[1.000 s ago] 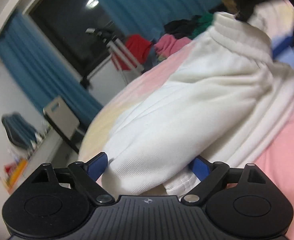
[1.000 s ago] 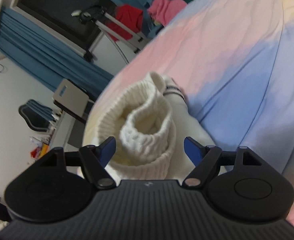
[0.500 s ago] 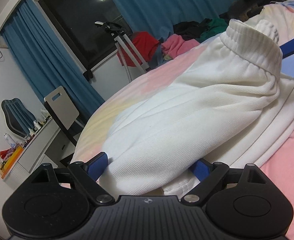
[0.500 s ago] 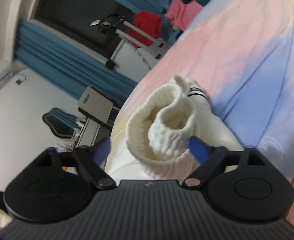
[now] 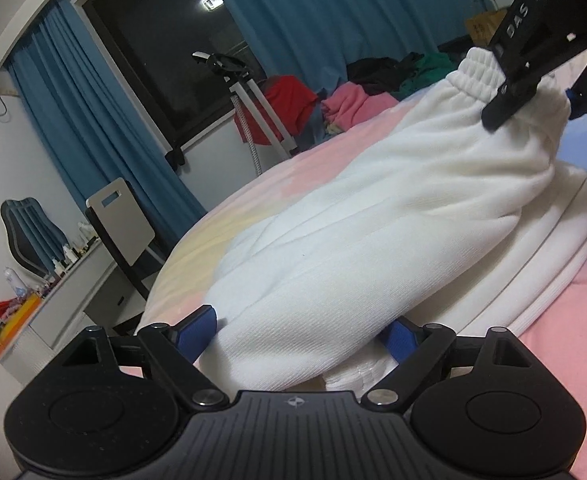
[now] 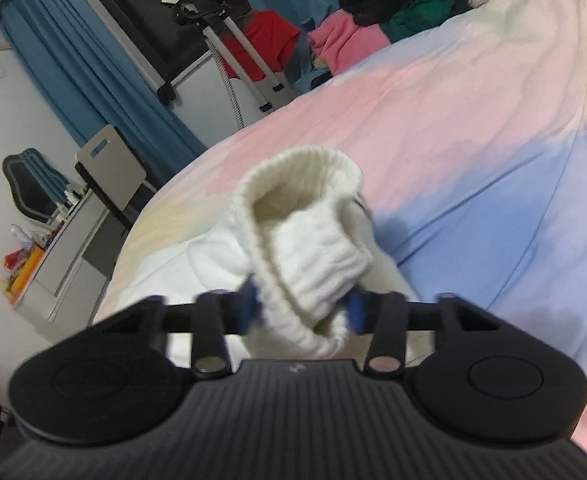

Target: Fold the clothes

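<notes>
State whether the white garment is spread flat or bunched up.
Bunched: the garment mounds above the bed, its ribbed end lifted in the right gripper.
</notes>
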`<state>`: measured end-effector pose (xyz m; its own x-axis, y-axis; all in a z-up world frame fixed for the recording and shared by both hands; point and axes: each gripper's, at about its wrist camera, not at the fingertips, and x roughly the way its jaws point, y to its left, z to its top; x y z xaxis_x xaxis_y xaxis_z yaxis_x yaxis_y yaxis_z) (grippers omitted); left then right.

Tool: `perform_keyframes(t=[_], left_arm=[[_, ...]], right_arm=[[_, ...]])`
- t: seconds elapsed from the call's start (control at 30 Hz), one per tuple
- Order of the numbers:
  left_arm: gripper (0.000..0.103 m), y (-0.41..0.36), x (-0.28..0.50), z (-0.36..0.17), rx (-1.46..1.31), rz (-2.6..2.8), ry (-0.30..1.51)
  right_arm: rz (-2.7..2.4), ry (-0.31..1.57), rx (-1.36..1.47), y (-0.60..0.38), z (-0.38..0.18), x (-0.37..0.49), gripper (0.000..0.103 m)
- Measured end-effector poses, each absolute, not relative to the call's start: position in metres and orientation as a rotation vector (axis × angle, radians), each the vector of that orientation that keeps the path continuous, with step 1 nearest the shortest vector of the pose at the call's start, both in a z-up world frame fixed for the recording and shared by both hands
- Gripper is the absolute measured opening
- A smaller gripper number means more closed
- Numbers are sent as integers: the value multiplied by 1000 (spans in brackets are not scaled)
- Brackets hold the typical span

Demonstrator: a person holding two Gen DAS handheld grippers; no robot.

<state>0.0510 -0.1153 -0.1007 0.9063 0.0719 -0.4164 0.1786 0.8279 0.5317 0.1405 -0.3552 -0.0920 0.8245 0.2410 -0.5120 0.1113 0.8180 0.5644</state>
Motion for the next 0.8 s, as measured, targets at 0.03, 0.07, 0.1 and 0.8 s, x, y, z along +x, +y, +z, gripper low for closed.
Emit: perform_keyframes(t=[0.03, 0.07, 0.1, 0.8], left_arm=[[86, -114, 49, -99, 590, -67, 437], [86, -113, 48, -98, 582, -76, 434], [86, -112, 46, -96, 575, -84, 432], [88, -60, 56, -84, 249, -65, 629]], right_arm=[[78, 593, 637, -360, -89, 139, 37], [83, 576, 654, -366, -85, 137, 36], [80, 561, 662, -370, -84, 135, 35], [166, 660, 923, -401, -143, 148, 86]])
